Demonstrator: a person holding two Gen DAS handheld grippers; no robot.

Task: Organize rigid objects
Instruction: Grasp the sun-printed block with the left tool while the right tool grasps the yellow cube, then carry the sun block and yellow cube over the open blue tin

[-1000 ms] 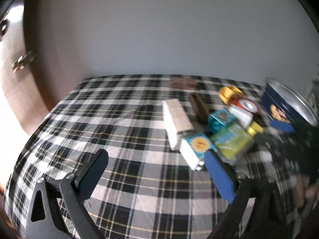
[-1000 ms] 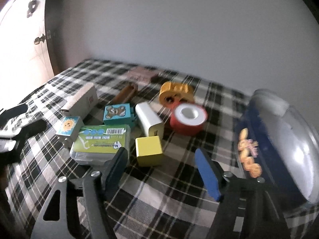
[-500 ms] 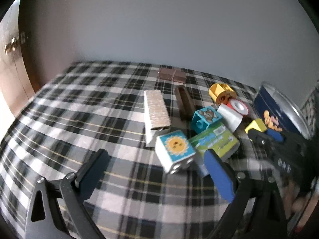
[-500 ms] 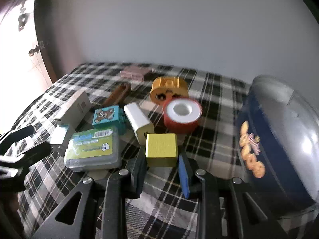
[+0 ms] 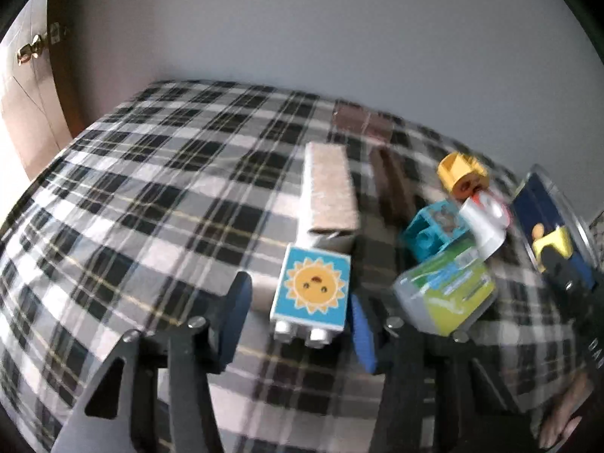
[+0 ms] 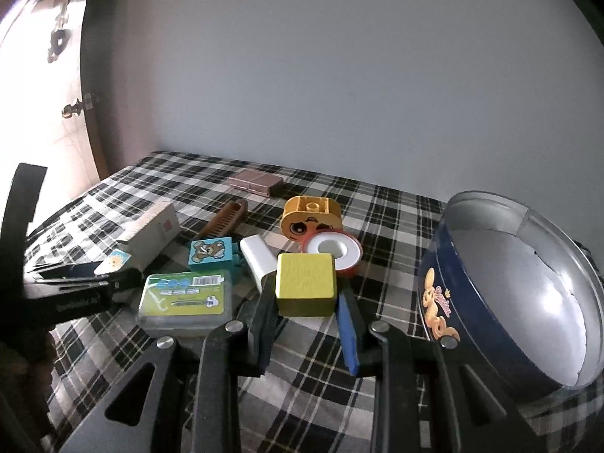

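Note:
My right gripper (image 6: 306, 302) is shut on a yellow cube (image 6: 305, 283) and holds it above the checked cloth, left of the open blue cookie tin (image 6: 502, 313). My left gripper (image 5: 298, 313) is open around a white brick with a sun picture (image 5: 312, 290); its right pad is close to the brick, its left pad apart from it. The held yellow cube also shows in the left wrist view (image 5: 555, 243) in front of the tin (image 5: 543, 207).
On the cloth lie a green plastic case (image 6: 185, 298), teal bear brick (image 6: 211, 251), white charger (image 6: 258, 264), red tape roll (image 6: 332, 251), orange brick (image 6: 311, 217), brown comb (image 6: 222, 219), long white box (image 6: 151, 234) and pink case (image 6: 255, 183). A wall stands behind.
My right gripper shut on the yellow cube and lifted it. My left gripper moved forward and narrowed around the sun brick.

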